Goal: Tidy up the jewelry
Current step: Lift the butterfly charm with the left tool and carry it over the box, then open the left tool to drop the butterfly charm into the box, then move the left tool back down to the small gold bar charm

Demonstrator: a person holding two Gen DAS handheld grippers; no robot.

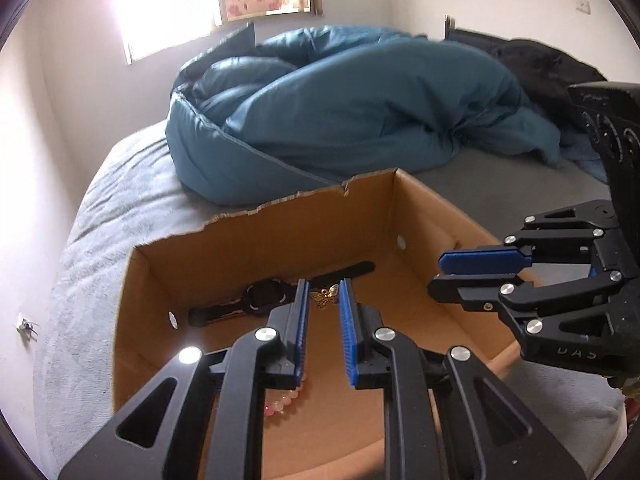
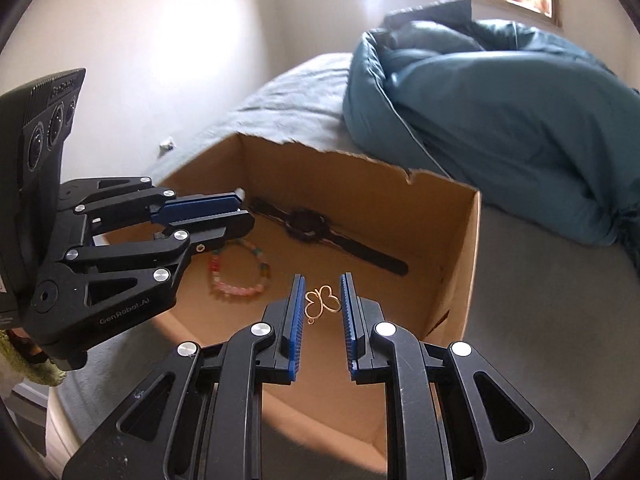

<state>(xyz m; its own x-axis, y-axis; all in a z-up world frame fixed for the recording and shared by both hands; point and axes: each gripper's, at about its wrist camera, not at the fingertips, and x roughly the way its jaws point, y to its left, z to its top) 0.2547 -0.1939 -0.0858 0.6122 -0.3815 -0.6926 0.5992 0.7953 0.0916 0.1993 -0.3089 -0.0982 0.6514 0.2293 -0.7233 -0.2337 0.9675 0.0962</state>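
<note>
Over the cardboard box [image 1: 256, 240] on the bed, the left gripper [image 1: 325, 300] is clamped on a filigree butterfly [image 1: 326, 297] and hangs above the box floor. The bead bracelet [image 2: 240, 276] and black watch [image 2: 306, 220] already lie inside, the watch strap stretched along the far wall. To their right, the right gripper [image 2: 322, 304] pinches a wire butterfly [image 2: 323, 301], wings spanning the pads, hanging loop toward the camera; both charms probably remain to be placed.
</note>
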